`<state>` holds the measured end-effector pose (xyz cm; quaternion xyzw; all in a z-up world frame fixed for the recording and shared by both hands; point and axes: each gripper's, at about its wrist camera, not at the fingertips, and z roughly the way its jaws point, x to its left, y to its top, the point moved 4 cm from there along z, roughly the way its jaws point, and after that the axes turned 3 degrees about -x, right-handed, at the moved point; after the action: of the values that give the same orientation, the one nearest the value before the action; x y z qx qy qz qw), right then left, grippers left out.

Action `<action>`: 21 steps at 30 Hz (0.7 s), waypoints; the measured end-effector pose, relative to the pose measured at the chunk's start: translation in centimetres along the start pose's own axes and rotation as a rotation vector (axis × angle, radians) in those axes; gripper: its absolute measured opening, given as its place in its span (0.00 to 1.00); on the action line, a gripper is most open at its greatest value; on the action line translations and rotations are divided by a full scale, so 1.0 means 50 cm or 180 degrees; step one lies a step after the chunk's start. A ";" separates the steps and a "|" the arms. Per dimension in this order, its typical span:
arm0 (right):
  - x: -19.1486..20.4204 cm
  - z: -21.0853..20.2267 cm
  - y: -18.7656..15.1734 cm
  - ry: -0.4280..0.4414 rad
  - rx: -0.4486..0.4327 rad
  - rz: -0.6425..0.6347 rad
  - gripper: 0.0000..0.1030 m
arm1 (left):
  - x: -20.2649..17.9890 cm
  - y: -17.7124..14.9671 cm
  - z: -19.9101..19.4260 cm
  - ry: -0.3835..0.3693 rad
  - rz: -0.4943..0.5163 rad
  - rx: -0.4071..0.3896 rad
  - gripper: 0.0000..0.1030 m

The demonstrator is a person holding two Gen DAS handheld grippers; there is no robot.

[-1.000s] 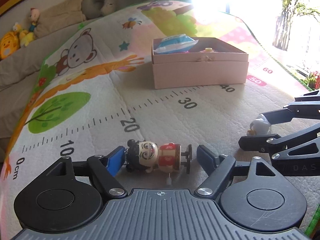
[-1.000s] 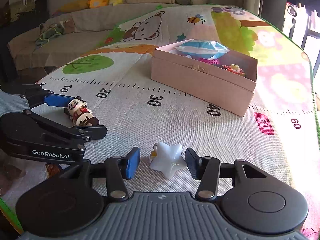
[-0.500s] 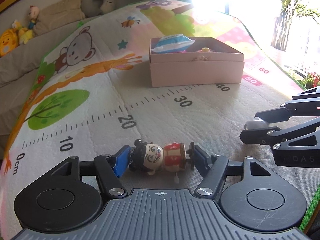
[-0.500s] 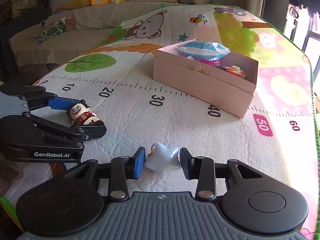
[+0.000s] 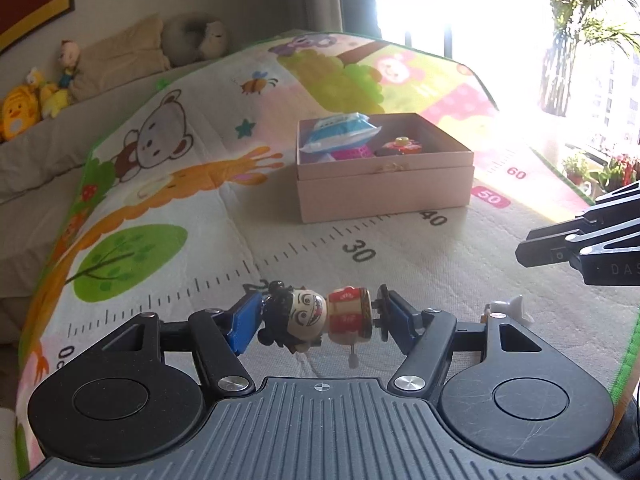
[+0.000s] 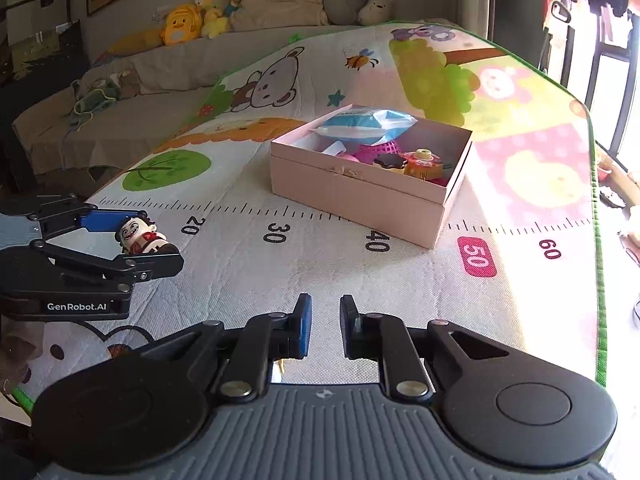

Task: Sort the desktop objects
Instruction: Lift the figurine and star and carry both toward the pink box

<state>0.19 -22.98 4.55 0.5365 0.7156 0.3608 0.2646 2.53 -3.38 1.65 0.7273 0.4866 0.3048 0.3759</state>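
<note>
Your left claw (image 5: 316, 316), marked "GenRobot.AI", grips the wind-up figure (image 5: 316, 318) crosswise. Your right claw (image 6: 322, 326) is nearly closed on nothing; the white star (image 5: 508, 309) lies below it

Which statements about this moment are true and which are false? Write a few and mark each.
1. The left gripper holds the wind-up doll between its fingers. True.
2. The right gripper grips the white star. False: nothing sits in the narrow gap between its fingers, and the star lies on the play mat.
3. The pink box is empty. False: it holds a blue-and-white toy and other small toys.
4. The pink box stands on the mat's printed ruler, near the 40 mark. True.
</note>
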 end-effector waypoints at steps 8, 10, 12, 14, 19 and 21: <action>0.031 0.003 -0.045 0.0114 0.0006 -0.0131 0.42 | 0.002 -0.060 0.015 -0.0047 -0.0005 0.0272 0.69; 0.040 0.014 -0.051 0.0132 0.0019 -0.0185 0.56 | 0.002 -0.064 0.015 -0.0046 -0.0021 0.0288 0.69; 0.043 0.029 -0.054 0.0104 0.0057 -0.0197 0.56 | 0.003 -0.064 0.014 -0.0040 -0.0030 0.0287 0.69; 0.041 0.044 -0.055 0.0135 0.0110 -0.0153 0.56 | 0.003 -0.065 0.014 -0.0038 -0.0031 0.0297 0.70; 0.039 0.056 -0.061 0.0107 0.0166 -0.0159 0.37 | -0.008 -0.071 0.004 -0.0094 0.0027 0.0309 0.82; 0.038 0.051 -0.061 0.0105 0.0171 -0.0154 0.33 | -0.016 -0.074 -0.005 -0.0138 0.0095 0.0263 0.87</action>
<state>-0.13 -21.06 0.59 0.5199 0.7420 0.3438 0.2469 0.31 -3.16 -1.40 0.7559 0.4796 0.2741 0.3514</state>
